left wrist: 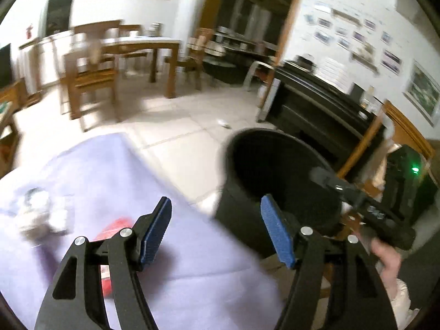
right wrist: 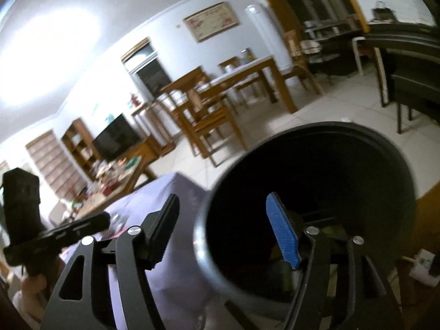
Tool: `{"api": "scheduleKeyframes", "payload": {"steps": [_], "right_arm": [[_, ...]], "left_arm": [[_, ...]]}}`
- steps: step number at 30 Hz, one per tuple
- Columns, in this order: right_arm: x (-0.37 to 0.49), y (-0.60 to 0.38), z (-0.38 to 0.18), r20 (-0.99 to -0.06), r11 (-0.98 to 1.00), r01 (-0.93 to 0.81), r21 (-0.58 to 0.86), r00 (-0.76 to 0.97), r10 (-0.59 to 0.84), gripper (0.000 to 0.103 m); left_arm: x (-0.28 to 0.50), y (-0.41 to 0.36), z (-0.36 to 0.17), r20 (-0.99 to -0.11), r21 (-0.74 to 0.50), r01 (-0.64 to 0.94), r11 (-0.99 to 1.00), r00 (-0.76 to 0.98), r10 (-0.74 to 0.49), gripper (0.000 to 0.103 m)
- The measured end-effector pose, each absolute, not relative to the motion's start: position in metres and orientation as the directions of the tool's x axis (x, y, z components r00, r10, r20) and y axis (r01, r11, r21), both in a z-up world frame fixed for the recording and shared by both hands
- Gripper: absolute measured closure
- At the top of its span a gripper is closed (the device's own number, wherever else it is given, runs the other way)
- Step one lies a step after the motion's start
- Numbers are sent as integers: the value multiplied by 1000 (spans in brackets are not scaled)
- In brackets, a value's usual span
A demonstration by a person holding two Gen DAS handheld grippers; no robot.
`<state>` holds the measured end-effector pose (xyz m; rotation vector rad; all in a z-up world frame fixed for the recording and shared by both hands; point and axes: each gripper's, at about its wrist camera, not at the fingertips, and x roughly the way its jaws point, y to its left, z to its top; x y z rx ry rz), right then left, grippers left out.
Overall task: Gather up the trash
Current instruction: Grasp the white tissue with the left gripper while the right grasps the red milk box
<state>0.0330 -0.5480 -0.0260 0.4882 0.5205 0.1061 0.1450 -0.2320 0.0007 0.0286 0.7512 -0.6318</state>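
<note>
From the left wrist view, the left tool (left wrist: 216, 228) hangs with its blue-padded fingers spread and nothing between them, above the right-hand edge of a tabletop (left wrist: 192, 247) draped in a pale lilac cloth. On the cloth, near its left edge, lies a blurred whitish wrapper (left wrist: 41, 214); closer in, a red packet (left wrist: 115, 227) sits half hidden behind the tool's left finger. A tall black bin (left wrist: 275, 181) stands on the tiled floor just beside that right edge, its mouth dark. A small white scrap (left wrist: 224, 123) lies on the floor beyond. The right tool's black body (left wrist: 365, 206) crosses the bin's far side, a hand below it. From the right wrist view, the right tool (right wrist: 222, 228) is likewise spread and empty, aimed at the bin (right wrist: 302, 143) rim; the bin's inside is too dark to read. Judging by this, a drop into the bin looks complete, and the next move calls for returning to the tabletop to pinch the red packet or wrapper. Motion blur smears most detail.
</note>
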Motion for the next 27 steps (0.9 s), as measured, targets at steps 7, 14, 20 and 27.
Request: {"api": "scheduleKeyframes", "payload": {"steps": [7, 14, 20, 27], "right_arm": [[69, -432, -6, -487, 892, -201, 404, 778, 396, 5], [112, -308, -15, -646, 907, -340, 249, 639, 417, 5], [148, -268, -40, -763, 934, -307, 185, 553, 333, 5], [166, -256, -56, -811, 937, -310, 159, 500, 303, 11]], "left_arm": [[173, -114, -9, -664, -204, 330, 922, 645, -378, 18], [207, -74, -27, -711, -197, 271, 942, 622, -328, 18], [227, -66, -41, -733, -207, 307, 929, 581, -355, 18], [236, -67, -56, -755, -224, 329, 917, 536, -377, 48]]}}
